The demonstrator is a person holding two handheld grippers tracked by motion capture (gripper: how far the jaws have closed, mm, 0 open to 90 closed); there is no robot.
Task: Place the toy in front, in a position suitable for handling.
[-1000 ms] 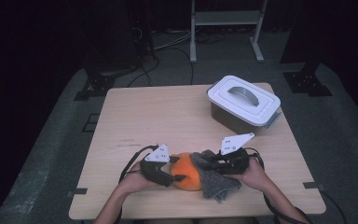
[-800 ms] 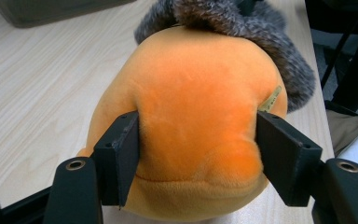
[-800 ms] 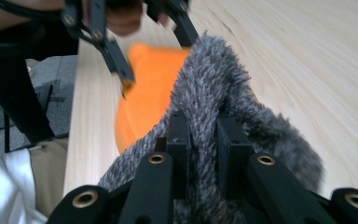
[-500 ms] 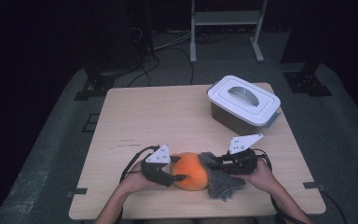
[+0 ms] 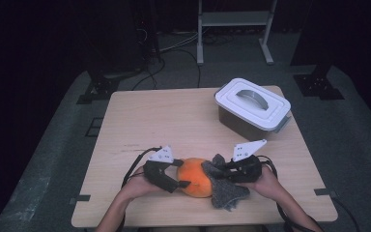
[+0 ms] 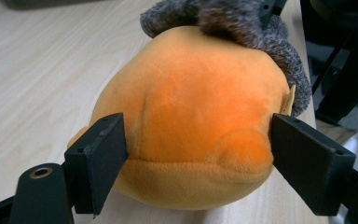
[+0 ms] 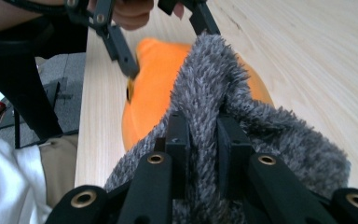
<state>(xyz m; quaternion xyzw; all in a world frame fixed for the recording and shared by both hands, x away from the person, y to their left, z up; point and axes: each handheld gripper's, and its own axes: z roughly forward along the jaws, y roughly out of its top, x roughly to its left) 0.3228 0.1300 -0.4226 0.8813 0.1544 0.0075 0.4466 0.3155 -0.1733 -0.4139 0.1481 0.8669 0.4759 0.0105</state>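
An orange plush toy (image 5: 195, 176) lies near the table's front edge. My left gripper (image 5: 182, 173) holds it from the left, and its two jaws press on the toy's sides (image 6: 198, 158). A grey fuzzy cloth (image 5: 227, 191) drapes against the toy's right side and spreads onto the table. My right gripper (image 5: 213, 168) is shut on a fold of that cloth. Up close, the fold (image 7: 205, 93) rises between the right gripper's (image 7: 204, 135) jaws, with the orange toy (image 7: 154, 93) just behind it. The cloth's edge (image 6: 242, 23) lies over the far end of the toy.
A grey box with a white handled lid (image 5: 253, 104) stands at the back right of the wooden table (image 5: 164, 121). Cables trail from both grippers towards the front edge. A dark floor with stand legs surrounds the table.
My right gripper has shifted a little to the right with the grey cloth in it. The left gripper and the orange toy have stayed where they were.
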